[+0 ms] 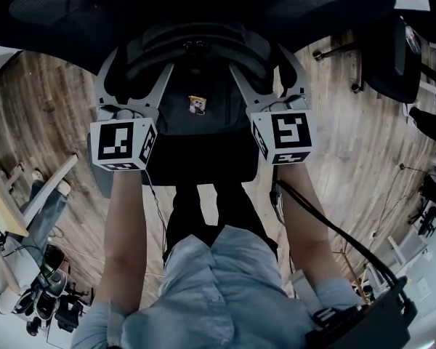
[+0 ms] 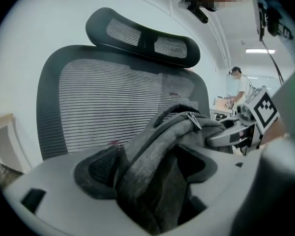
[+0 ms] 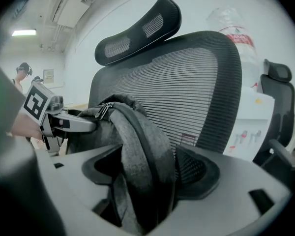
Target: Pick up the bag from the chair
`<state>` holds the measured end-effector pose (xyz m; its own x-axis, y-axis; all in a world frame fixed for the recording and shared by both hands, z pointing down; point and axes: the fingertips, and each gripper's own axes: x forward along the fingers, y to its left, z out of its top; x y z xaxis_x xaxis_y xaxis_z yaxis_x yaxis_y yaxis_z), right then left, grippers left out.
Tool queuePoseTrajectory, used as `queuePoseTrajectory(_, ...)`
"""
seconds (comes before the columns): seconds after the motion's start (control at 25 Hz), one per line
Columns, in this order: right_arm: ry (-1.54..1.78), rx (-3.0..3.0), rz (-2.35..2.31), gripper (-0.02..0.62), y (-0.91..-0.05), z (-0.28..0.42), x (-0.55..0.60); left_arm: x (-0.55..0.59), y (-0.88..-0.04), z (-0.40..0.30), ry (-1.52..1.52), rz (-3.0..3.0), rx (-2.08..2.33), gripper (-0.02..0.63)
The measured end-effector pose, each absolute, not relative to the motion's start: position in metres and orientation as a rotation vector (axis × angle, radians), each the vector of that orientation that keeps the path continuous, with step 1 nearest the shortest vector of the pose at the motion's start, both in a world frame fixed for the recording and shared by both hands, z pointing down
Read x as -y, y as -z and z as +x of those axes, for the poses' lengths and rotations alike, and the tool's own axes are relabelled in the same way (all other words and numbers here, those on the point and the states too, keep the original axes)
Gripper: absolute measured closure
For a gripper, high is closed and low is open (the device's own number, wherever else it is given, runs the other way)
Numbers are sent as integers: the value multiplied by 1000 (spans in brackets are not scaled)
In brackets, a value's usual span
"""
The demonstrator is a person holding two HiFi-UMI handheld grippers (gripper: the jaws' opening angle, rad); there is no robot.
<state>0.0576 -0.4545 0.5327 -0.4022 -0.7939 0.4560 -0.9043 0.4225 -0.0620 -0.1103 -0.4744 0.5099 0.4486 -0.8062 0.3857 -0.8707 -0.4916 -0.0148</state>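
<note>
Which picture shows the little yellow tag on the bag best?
The head view: looking down on the bag, it shows the yellow tag clearly. The left and right gripper views show only the bag's grey fabric, no tag.

Office: mesh desk chair (image 2: 113,102), wood floor (image 1: 349,158)

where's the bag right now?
Centre of the head view: the grey bag is pinched near its top by the left gripper and right gripper, one each side, just in front of the chair backrest.
</note>
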Motion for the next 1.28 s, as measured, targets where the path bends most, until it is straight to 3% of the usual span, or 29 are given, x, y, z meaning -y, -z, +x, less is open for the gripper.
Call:
queuePoseTrajectory(0.24, -422, 2313, 1418, 276, -534, 55, 455, 475, -511, -110, -545, 2512, 1464, 262)
queuePoseTrajectory(0.72, -461, 2333, 1408, 377, -536, 59, 440, 458, -508, -104, -522, 2509, 1464, 334)
queuePoseTrajectory(1.28, -439, 2340, 1427, 403, -522, 45, 382, 392, -495, -120, -472, 2489, 1499, 365)
